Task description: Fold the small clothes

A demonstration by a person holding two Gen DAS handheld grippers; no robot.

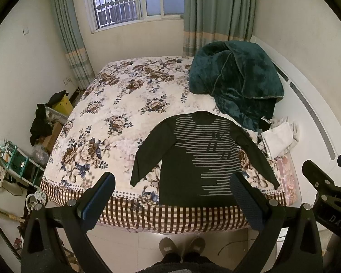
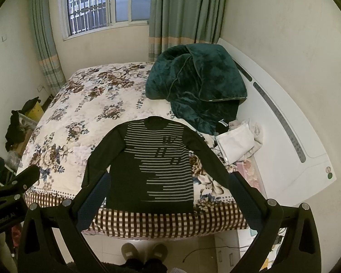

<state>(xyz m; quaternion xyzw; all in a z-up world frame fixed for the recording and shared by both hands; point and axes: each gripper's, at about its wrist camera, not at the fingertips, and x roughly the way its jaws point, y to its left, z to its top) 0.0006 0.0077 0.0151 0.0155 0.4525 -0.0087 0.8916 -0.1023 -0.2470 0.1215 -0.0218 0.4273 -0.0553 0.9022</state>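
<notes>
A small dark long-sleeved sweater with grey stripes lies flat, front up, near the front edge of the floral bed, sleeves spread down and outward. It also shows in the right wrist view. My left gripper is open and empty, held high above the bed's front edge, well short of the sweater. My right gripper is open and empty at about the same height. The right gripper's body shows at the right edge of the left wrist view.
A dark green plush blanket is heaped at the bed's far right by the white headboard. White clothes lie beside the sweater's right sleeve. Clutter and a shelf stand left of the bed. The person's slippers stand below.
</notes>
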